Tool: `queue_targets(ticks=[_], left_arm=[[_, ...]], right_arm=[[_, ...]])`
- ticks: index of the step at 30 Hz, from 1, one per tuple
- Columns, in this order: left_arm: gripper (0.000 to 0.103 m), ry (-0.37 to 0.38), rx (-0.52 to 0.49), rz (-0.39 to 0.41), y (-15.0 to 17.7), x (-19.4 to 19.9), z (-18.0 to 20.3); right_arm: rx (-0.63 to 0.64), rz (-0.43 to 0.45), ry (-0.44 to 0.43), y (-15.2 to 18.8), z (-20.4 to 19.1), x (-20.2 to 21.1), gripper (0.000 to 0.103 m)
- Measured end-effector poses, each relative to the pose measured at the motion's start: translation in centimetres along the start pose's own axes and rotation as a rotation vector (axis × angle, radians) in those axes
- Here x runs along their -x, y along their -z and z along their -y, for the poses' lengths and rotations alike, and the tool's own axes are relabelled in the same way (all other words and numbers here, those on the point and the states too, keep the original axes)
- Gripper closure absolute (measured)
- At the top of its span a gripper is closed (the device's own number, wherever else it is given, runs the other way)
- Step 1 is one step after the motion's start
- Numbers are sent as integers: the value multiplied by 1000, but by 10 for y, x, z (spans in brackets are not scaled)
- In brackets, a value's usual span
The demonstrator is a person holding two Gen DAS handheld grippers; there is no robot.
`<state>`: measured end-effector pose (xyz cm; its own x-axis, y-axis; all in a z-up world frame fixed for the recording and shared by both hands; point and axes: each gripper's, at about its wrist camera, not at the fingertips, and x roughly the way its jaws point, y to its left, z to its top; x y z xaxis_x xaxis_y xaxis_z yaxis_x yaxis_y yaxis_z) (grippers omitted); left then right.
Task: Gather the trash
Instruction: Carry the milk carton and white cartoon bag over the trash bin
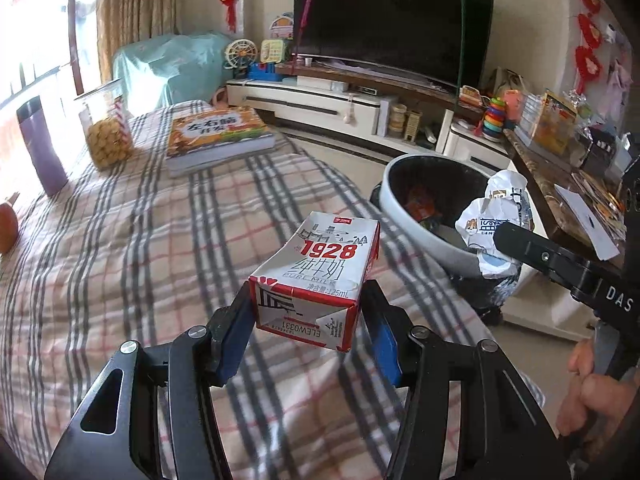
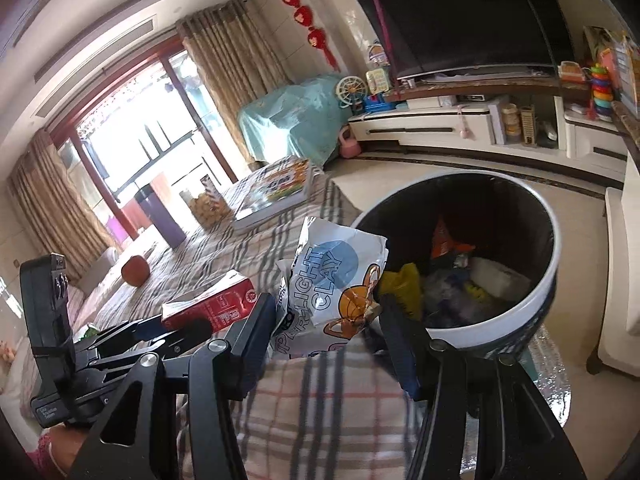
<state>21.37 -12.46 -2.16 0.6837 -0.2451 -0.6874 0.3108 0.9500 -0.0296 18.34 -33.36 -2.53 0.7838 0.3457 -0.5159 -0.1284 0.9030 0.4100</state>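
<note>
My left gripper (image 1: pixel 308 320) is shut on a small red-and-white milk carton (image 1: pixel 320 276), held above the plaid table cloth (image 1: pixel 140 248). From the right wrist view the same carton (image 2: pixel 208 304) shows at left, between the left gripper's fingers. My right gripper (image 2: pixel 324 320) is shut on a crumpled white clay packet (image 2: pixel 340 276) with blue and orange print, close to the bin's near rim. In the left wrist view that packet (image 1: pixel 492 216) hangs in front of the bin. The round white trash bin (image 2: pixel 548 276) with a black liner stands open beside the table and holds several pieces of rubbish.
On the table stand a thick book (image 1: pixel 218 136), a clear jar of yellow snacks (image 1: pixel 106 128), a purple flask (image 1: pixel 42 148) and an orange fruit (image 2: pixel 135 271). A TV (image 1: pixel 392 20) on a low white cabinet (image 1: pixel 320 108) lies beyond. A cluttered counter (image 1: pixel 568 176) runs right of the bin.
</note>
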Motion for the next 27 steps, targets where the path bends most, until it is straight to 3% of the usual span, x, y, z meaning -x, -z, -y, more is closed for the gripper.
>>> queue_targets(ticks=[27], left_arm=[[50, 53, -93, 2, -35, -23, 57]], right_arm=[[-47, 24, 71, -25, 57, 9, 48]])
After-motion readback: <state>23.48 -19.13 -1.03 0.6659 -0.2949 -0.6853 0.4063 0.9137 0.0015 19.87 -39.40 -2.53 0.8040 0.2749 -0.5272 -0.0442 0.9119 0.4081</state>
